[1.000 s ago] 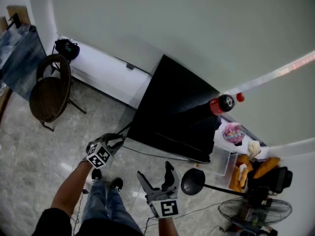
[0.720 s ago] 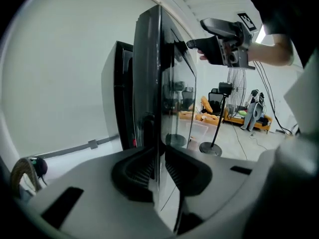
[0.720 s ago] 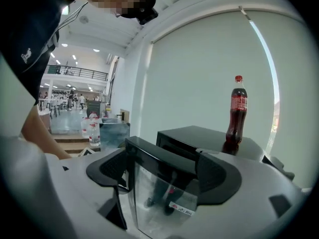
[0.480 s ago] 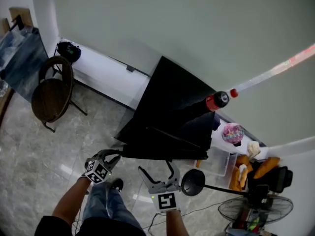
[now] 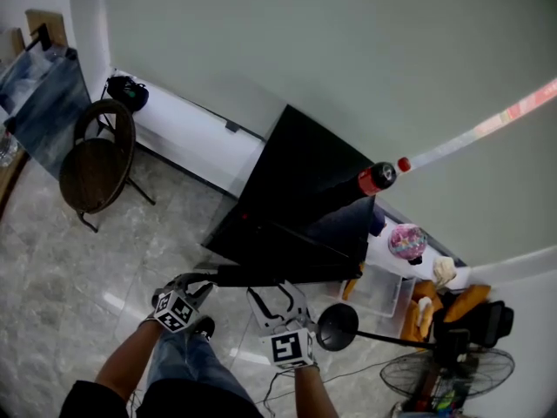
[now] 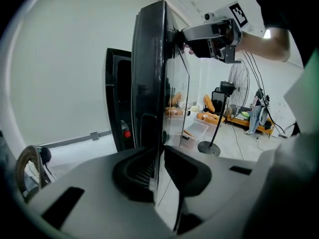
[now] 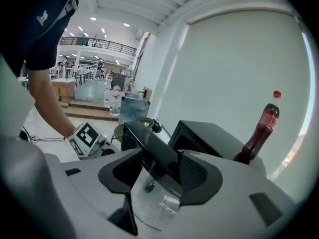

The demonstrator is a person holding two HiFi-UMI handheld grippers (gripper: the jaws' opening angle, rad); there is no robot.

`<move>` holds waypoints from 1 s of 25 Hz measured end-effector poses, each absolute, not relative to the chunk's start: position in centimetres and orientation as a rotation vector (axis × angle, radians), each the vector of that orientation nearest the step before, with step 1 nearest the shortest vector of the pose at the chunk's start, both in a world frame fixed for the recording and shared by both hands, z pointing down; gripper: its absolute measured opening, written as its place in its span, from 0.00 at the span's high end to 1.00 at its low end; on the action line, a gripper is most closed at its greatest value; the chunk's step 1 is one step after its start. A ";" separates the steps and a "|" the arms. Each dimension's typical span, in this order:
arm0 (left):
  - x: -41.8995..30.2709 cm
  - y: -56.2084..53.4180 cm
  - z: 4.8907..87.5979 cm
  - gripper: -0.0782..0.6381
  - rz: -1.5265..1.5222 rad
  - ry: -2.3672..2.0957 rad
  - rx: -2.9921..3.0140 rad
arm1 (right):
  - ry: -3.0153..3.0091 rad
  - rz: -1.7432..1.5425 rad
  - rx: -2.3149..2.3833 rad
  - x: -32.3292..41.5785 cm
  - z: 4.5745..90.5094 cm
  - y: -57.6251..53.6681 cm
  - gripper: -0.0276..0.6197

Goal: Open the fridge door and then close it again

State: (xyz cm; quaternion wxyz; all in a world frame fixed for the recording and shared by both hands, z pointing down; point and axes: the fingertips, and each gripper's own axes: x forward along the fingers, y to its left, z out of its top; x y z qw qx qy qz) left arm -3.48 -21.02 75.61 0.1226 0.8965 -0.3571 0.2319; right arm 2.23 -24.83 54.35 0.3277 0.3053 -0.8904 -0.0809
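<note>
Nearest the person, the left gripper (image 5: 202,279) and the right gripper (image 5: 277,293) both hold the fridge door (image 5: 287,274). From the head view the door shows edge-on as a dark bar, swung out from the cabinet toward the person. In the left gripper view the left gripper (image 6: 158,168) has its jaws closed on the door's (image 6: 149,83) thin edge, one pad on each face. The right gripper (image 6: 214,34) holds the same door higher up. In the right gripper view the right gripper (image 7: 159,171) has its jaws clamped over the door's (image 7: 149,148) top edge, with the left gripper (image 7: 89,141) lower at the left.

Beyond the door stands the black fridge (image 5: 300,194), its front uncovered. A cola bottle (image 5: 376,178) with a red cap stands on its top toward the right. Far left, a round dark chair (image 5: 91,168) sits on the tiled floor. To the right, a fan (image 5: 431,377) stands near a clear plastic box (image 5: 383,290).
</note>
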 end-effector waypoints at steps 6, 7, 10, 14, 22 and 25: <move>-2.8 -19.5 75.8 0.81 0.675 -1.102 2.570 | -2.345 -0.258 0.740 2.5 54.4 -23.6 0.62; -2.7 -19.2 75.8 0.81 0.676 -1.113 2.563 | -2.347 -0.257 0.726 2.7 54.4 -23.4 0.62; -2.2 -18.2 75.9 0.81 0.678 -1.149 2.535 | -2.368 -0.269 0.681 2.9 54.5 -22.5 0.62; -1.2 -16.6 76.0 0.81 0.669 -1.220 2.482 | -2.393 -0.284 0.628 3.8 54.5 -21.2 0.62; 1.1 -13.3 75.9 0.81 0.685 -1.267 2.425 | -2.424 -0.279 0.571 5.5 54.5 -18.4 0.62; 1.9 -12.1 75.8 0.81 0.684 -1.275 2.422 | -2.417 -0.299 0.557 6.3 54.4 -17.4 0.62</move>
